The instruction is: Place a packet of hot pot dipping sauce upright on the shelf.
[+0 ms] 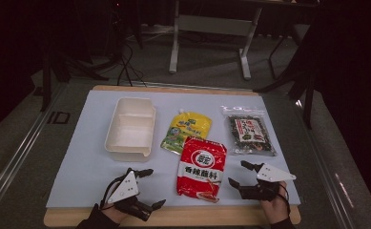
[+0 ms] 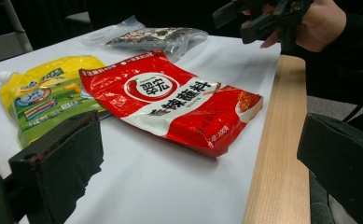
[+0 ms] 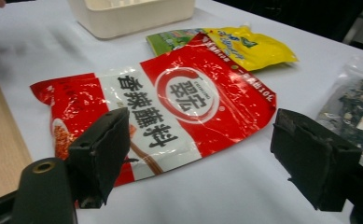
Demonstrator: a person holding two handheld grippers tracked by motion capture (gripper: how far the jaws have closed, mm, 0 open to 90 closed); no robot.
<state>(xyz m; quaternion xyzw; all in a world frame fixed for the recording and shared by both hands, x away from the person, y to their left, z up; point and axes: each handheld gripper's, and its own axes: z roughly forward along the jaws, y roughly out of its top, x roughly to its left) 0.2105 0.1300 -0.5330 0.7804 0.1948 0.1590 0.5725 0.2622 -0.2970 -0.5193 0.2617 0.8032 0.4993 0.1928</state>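
Observation:
A red seasoning packet (image 1: 201,167) lies flat at the front middle of the white mat (image 1: 87,157). My left gripper (image 1: 150,188) rests to its left near the front edge, open, with nothing between its jaws. To the packet's right my right gripper (image 1: 239,174) is open too and holds nothing. In the left gripper view the open gripper (image 2: 200,177) faces the red packet (image 2: 170,100), and the right gripper (image 2: 240,23) shows farther off in a hand. The right gripper (image 3: 202,163) looks over the same red packet (image 3: 179,107) from the other side.
A white two-compartment container (image 1: 129,128) stands at the back left. A yellow-green spout pouch (image 1: 187,131) lies partly under the red packet's far end. A clear bag of dark dried food (image 1: 250,136) lies at the back right. The table's wooden edge (image 1: 173,215) runs along the front.

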